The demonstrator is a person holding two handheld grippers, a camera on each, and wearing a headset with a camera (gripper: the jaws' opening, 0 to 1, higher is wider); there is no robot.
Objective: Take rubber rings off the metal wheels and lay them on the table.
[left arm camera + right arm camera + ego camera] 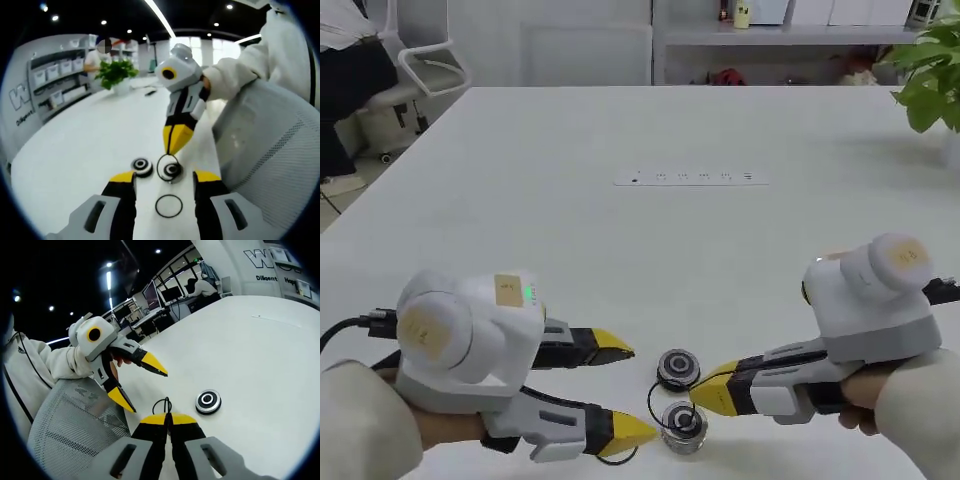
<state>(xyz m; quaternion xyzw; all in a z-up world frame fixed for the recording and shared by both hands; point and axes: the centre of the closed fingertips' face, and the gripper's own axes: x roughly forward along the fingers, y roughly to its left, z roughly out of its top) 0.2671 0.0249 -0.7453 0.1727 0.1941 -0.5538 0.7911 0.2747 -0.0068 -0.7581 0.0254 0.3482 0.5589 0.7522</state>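
Observation:
Two metal wheels stand near the table's front edge, one (678, 368) further back and one (683, 425) nearer. My right gripper (705, 392) is shut on a thin black rubber ring (653, 400) that loops off the nearer wheel. In the right gripper view the ring (162, 404) pokes out of the shut jaws (169, 418), and the other wheel (208, 401) lies to the right. My left gripper (622, 390) stands open just left of the wheels. A loose ring (169, 205) lies flat on the table between its jaws, in front of both wheels (142, 166) (172, 170).
The white table (620, 250) stretches far ahead, with a flush socket strip (690, 178) in its middle. A potted plant (932, 75) stands at the far right edge and a white chair (420, 60) at the far left. Shelving lines the back wall.

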